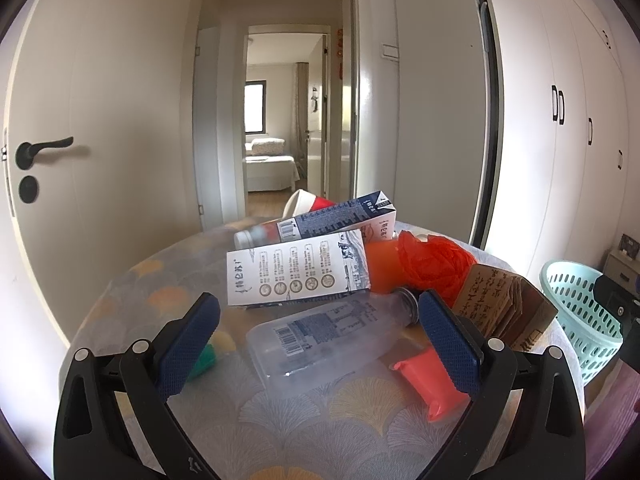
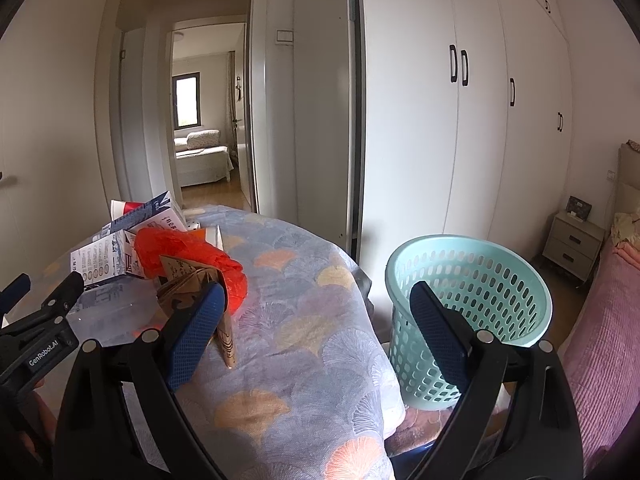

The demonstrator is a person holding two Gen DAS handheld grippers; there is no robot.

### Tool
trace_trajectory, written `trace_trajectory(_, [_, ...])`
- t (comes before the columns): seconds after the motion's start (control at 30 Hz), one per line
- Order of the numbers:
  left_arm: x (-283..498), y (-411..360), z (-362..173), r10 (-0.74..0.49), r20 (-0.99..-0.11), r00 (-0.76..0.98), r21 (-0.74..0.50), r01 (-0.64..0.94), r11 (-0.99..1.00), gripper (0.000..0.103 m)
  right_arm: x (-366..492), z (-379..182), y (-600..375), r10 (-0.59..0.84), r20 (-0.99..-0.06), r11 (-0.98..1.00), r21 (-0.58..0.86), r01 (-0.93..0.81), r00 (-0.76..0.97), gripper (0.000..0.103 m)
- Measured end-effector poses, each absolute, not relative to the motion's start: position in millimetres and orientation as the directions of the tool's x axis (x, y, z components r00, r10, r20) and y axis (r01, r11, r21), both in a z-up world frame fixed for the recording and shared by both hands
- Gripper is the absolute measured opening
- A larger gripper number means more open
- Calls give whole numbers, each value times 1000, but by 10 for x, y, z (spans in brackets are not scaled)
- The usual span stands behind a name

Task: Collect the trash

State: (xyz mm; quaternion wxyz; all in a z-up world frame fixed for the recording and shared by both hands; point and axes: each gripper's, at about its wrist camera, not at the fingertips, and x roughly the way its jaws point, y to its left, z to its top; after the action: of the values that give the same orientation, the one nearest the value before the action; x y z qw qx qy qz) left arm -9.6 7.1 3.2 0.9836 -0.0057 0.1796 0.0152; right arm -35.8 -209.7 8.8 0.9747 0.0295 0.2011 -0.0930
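Note:
A pile of trash lies on the round table [image 1: 304, 432]. My left gripper [image 1: 316, 324] is open, its blue pads on either side of a clear plastic bottle [image 1: 320, 336] lying on its side. Behind it are a white-and-blue carton [image 1: 296, 272], a second carton [image 1: 340, 216], an orange cup [image 1: 382, 266], crumpled red plastic [image 1: 436, 264], a folded brown paper bag [image 1: 504, 312] and a red tube [image 1: 428, 380]. My right gripper [image 2: 316, 316] is open and empty above the table's right edge, with the paper bag [image 2: 200, 284] by its left pad.
A teal perforated basket [image 2: 468, 300] stands on the floor right of the table; it also shows in the left wrist view [image 1: 576, 308]. A green item [image 1: 204, 356] lies by the left pad. A bed [image 2: 600, 320] is far right, wardrobes behind, a door on the left.

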Motion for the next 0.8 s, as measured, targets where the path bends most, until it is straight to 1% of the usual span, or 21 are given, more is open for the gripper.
trace_trajectory(0.47, [-89,65,25,28,-353,935,-4,-31,1000,96,-387,117,-2098,-176,-378,981,13,195,909,89])
trace_trajectory(0.8, [-95,58,28,29,-352,936,-5,-33,999,96,-383,125,-2110,-159,-385,983,28,184,909,89])
